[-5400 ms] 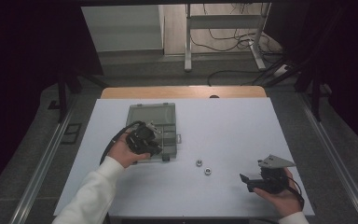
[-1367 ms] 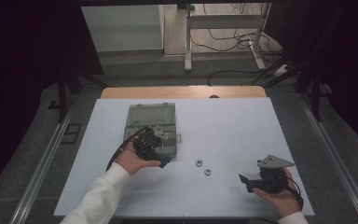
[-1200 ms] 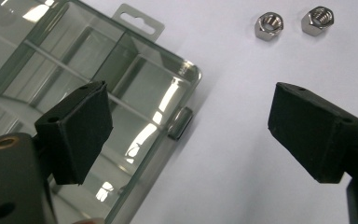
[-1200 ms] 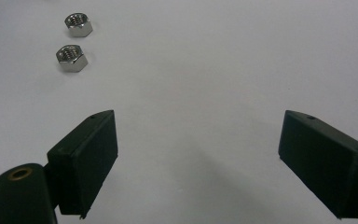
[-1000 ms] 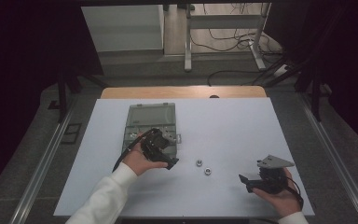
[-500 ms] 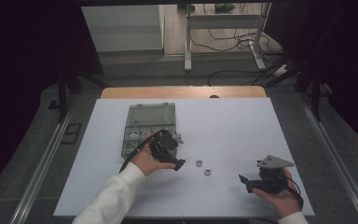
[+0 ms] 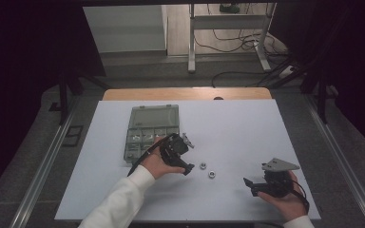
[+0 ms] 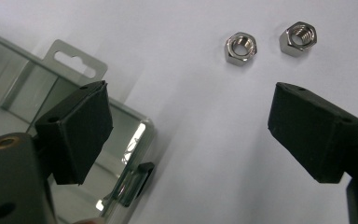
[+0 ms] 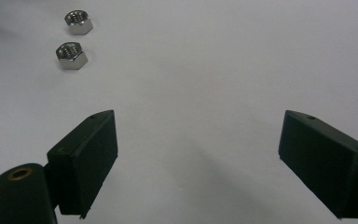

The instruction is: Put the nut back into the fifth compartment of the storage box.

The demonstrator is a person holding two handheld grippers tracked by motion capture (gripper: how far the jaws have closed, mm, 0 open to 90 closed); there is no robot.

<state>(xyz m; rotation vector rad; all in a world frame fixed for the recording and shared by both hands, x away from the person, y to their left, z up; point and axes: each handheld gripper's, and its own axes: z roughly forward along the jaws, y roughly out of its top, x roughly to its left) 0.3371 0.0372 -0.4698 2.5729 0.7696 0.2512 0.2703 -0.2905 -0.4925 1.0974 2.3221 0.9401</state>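
A: The left gripper (image 7: 186, 153) is hanging over the table with its jaws spread wide and nothing between them, pointing toward the two nuts.

B: Where are they lying?

A: The nearer nut (image 8: 240, 48) and the farther nut (image 8: 299, 38) are sitting just beside each other on the white table (image 7: 247, 128), a little ahead of the open jaws. The clear compartment box (image 7: 151, 128) is lying just behind the gripper, its hanging tab (image 8: 72, 63) near one jaw.

B: So I judge that it is going for the nearer nut?

A: Probably. It is worth centring the jaws on one nut alone, coming down low and squaring the pads to two flat sides, so the neighbour is not being knocked away.

B: And the right gripper (image 7: 259, 185)?

A: It is resting near the table's front edge, jaws wide and empty, well apart from the nuts.
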